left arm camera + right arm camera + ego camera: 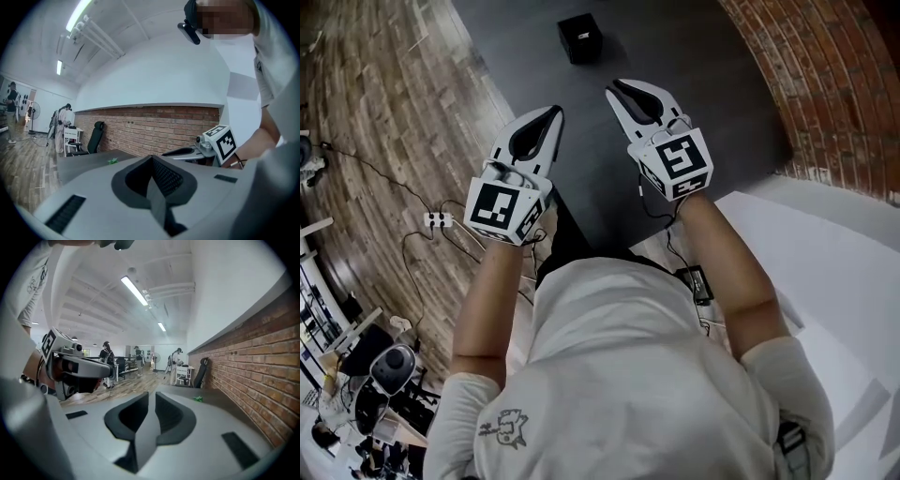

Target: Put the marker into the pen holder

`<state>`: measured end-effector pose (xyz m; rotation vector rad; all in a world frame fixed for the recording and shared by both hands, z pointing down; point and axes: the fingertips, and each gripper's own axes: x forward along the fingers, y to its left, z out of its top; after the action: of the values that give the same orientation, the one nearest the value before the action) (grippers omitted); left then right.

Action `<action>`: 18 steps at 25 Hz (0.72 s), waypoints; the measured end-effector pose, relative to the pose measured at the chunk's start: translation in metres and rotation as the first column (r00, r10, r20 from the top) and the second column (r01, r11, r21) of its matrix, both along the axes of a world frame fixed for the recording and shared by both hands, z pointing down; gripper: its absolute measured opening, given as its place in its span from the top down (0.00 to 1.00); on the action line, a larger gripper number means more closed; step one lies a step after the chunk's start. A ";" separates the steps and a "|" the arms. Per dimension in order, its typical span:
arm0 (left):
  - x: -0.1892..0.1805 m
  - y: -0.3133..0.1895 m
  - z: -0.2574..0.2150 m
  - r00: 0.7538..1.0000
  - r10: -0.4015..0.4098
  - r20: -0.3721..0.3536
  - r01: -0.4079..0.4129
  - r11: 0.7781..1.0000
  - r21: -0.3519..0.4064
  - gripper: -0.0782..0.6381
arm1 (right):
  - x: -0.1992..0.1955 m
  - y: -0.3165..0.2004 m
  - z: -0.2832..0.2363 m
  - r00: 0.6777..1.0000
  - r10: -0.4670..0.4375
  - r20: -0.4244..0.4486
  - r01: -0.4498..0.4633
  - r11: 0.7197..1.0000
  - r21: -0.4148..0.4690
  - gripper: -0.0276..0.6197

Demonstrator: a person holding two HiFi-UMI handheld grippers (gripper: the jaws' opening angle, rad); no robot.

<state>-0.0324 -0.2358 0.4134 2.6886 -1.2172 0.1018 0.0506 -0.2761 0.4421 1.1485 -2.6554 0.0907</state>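
No marker shows in any view. A small black box-shaped holder [579,38] stands on the dark table [694,66] at the far side. I hold both grippers up in the air side by side over the table's near edge, pointing roughly level. My left gripper [553,114] [152,158] has its jaws together with nothing in them. On my right gripper [617,92] [150,394] the jaws stand a narrow gap apart, also with nothing between them. Each gripper shows in the other's view: the right one [165,153] and the left one [111,373].
A tiny green object [112,161] [198,399] lies far off on the table. A brick wall [834,84] runs along the right, with a black office chair [96,136] beside it. A power strip [438,220] and cables lie on the wooden floor at left. People stand far back.
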 end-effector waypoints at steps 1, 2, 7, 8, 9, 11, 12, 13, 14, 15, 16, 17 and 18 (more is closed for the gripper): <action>0.000 0.006 -0.005 1.000 0.001 -0.004 0.000 1.000 0.006 0.88 | 0.001 0.009 -0.007 1.000 -0.004 0.003 0.004 1.000 0.010 0.88; 0.001 0.013 -0.010 1.000 -0.001 -0.011 0.001 1.000 0.011 0.88 | 0.003 0.018 -0.014 1.000 -0.010 0.004 0.010 1.000 0.020 0.89; 0.009 0.047 -0.035 1.000 -0.005 -0.028 0.006 0.999 0.035 0.88 | 0.015 0.066 -0.045 0.999 -0.040 0.015 0.039 0.997 0.060 0.91; 0.013 0.054 -0.039 1.000 -0.003 -0.030 0.004 0.999 0.041 0.88 | 0.018 0.075 -0.052 0.999 -0.044 0.015 0.043 0.997 0.070 0.91; 0.016 0.061 -0.042 0.999 0.000 -0.032 0.001 0.999 0.047 0.88 | 0.020 0.083 -0.058 0.999 -0.051 0.014 0.050 0.996 0.080 0.91; 0.021 0.076 -0.049 0.999 0.006 -0.037 -0.004 0.998 0.059 0.88 | 0.022 0.103 -0.066 0.997 -0.081 0.016 0.079 0.993 0.091 0.91; 0.023 0.083 -0.052 0.999 0.008 -0.039 -0.005 0.998 0.064 0.88 | 0.022 0.112 -0.071 0.995 -0.098 0.013 0.096 0.991 0.098 0.91; 0.025 0.090 -0.055 0.999 0.010 -0.041 -0.007 0.998 0.067 0.88 | 0.023 0.120 -0.075 0.994 -0.111 0.011 0.110 0.989 0.104 0.91; 0.028 0.097 -0.057 0.999 0.013 -0.042 -0.010 0.998 0.066 0.88 | 0.025 0.128 -0.079 0.993 -0.119 0.013 0.117 0.987 0.108 0.91; 0.031 0.103 -0.059 0.999 0.019 -0.044 -0.017 0.998 0.064 0.88 | 0.026 0.135 -0.082 0.992 -0.124 0.017 0.121 0.987 0.109 0.91; 0.034 0.110 -0.060 0.999 0.026 -0.045 -0.023 0.998 0.063 0.88 | 0.027 0.141 -0.085 0.992 -0.128 0.019 0.126 0.986 0.111 0.92; 0.036 0.117 -0.062 0.999 0.032 -0.044 -0.029 0.998 0.063 0.88 | 0.028 0.147 -0.087 0.991 -0.135 0.017 0.132 0.985 0.115 0.92; 0.039 0.123 -0.063 0.999 0.035 -0.042 -0.032 0.997 0.065 0.88 | 0.029 0.153 -0.089 0.990 -0.142 0.014 0.139 0.983 0.120 0.92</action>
<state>0.0063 -0.1130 0.3505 2.7514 -1.1833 0.0087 0.0797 -0.1234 0.3527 0.9948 -2.7860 -0.0817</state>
